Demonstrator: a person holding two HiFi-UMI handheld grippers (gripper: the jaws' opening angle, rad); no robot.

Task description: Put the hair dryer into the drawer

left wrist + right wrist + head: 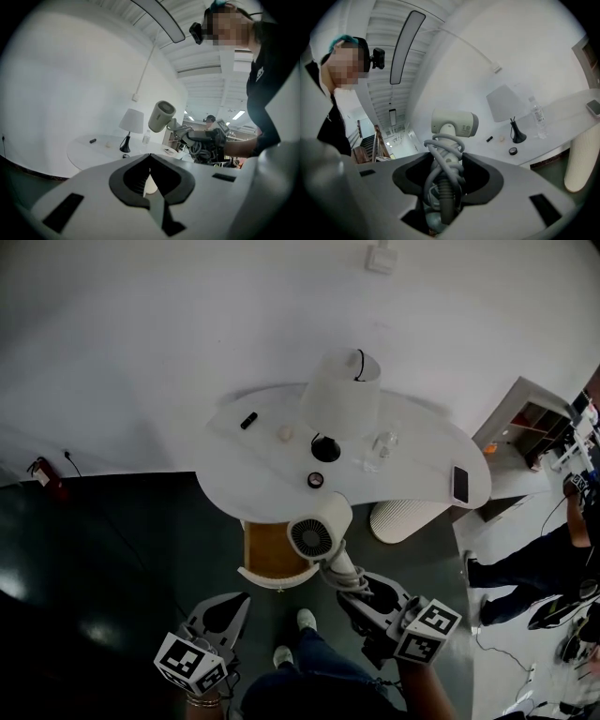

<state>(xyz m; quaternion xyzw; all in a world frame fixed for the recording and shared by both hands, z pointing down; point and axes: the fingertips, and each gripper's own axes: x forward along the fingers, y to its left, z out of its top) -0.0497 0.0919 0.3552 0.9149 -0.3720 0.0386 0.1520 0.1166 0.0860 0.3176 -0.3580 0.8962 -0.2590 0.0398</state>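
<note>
The right tongs (443, 161) are clenched on the handle of the hair dryer (454, 123), which has the grey cord (440, 147) wound around it. The hair dryer is held in the air. In the head view, its round intake grille faces the camera at the front edge of the white bench (262, 479), overlapping the right rim of the open drawer (267, 551). The left tongs (150, 157) are closed tip to tip and grasp nothing, apart from the drawer.
</note>
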